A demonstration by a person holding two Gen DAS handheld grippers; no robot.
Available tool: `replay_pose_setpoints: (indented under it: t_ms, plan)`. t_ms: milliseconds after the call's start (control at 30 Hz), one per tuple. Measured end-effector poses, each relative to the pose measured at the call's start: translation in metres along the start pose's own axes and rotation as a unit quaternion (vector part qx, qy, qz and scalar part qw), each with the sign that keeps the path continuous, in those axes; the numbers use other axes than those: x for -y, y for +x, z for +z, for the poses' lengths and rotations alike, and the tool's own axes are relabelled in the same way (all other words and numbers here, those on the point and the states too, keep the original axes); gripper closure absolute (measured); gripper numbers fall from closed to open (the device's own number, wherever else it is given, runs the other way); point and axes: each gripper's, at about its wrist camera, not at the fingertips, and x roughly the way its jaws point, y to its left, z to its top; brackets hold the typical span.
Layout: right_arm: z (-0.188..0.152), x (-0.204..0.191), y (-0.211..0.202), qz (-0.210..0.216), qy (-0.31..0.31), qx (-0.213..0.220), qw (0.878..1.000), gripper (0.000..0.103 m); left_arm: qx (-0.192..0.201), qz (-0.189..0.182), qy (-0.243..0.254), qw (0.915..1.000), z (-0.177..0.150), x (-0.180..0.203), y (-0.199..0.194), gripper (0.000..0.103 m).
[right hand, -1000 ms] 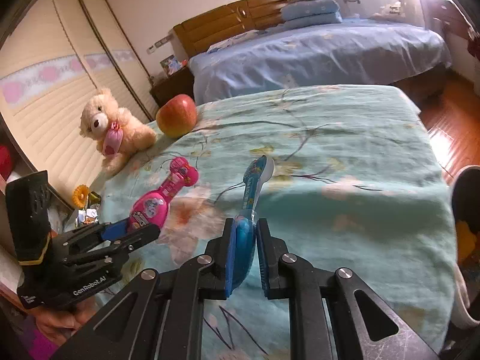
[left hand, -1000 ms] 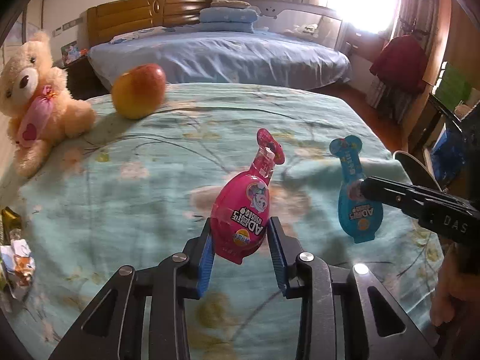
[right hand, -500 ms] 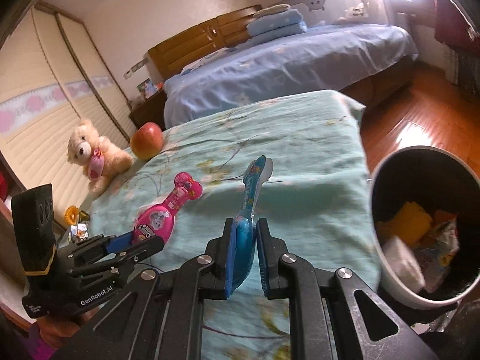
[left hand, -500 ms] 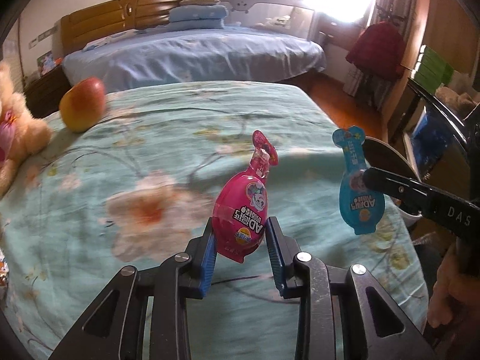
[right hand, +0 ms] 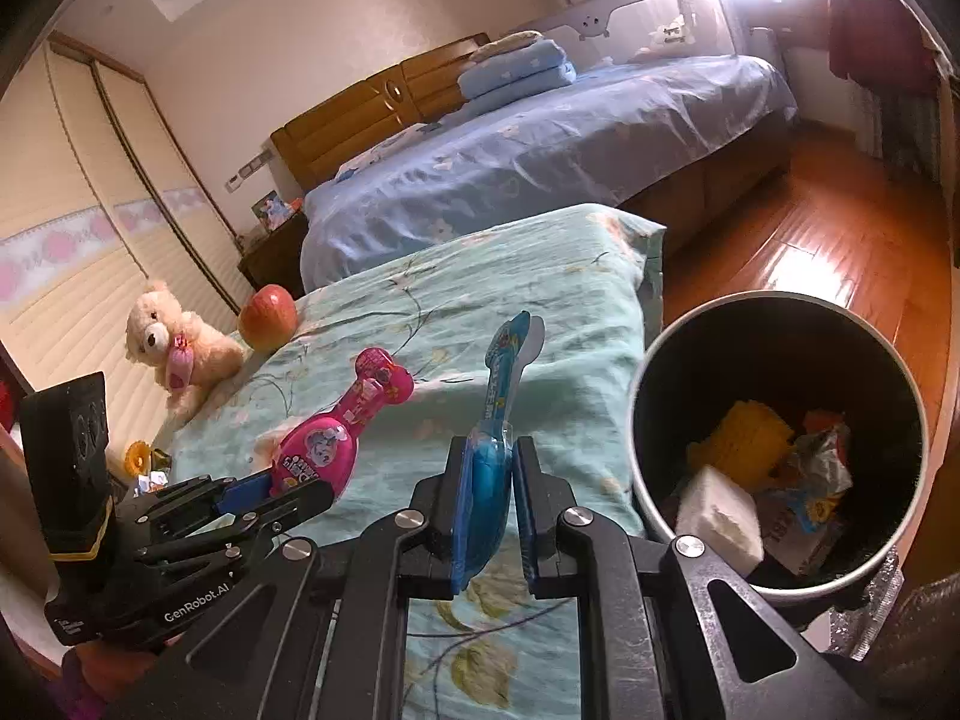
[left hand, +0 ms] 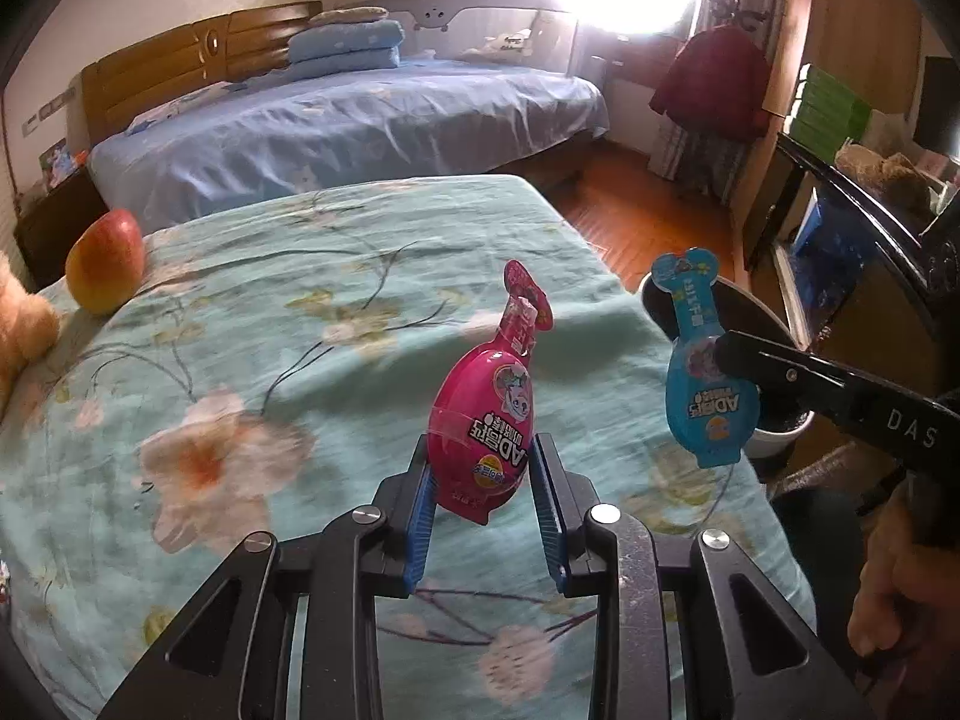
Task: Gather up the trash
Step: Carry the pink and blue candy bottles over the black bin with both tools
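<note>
My left gripper [left hand: 481,450] is shut on a pink bottle-shaped snack package [left hand: 480,420], held upright above the teal floral bedcover [left hand: 300,360]. My right gripper [right hand: 491,456] is shut on a matching blue package [right hand: 492,450], its narrow neck pointing forward. From the left wrist view the blue package [left hand: 708,408] hangs at the right in the right gripper [left hand: 738,354], in front of the bin. A round dark trash bin [right hand: 750,348] stands on the floor just right of the bed edge, with a yellow sponge, a white block and wrappers inside. The pink package [right hand: 318,450] shows at lower left.
An apple [right hand: 268,318] and a teddy bear [right hand: 174,348] sit at the bed's far left. Small wrappers [right hand: 144,462] lie near the left edge. A blue bed [left hand: 360,126] stands behind, with wooden floor [right hand: 810,228] to the right. A hand [left hand: 888,600] grips the right tool.
Both grippers have carried their packages rightward across the bed toward its right edge. The trash bin has come into full view on the right; the teddy bear has slid out of the left view.
</note>
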Motion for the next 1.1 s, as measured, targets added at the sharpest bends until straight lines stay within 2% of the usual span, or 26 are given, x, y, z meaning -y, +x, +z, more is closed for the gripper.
replay_pose_setpoints:
  t_ms: [1100]
  plan:
    - [0.002,0.053,-0.039,-0.037,0.04,0.031,0.998,0.09,-0.003,-0.033,0.044,0.9985,0.018,0.059,0.017,0.076]
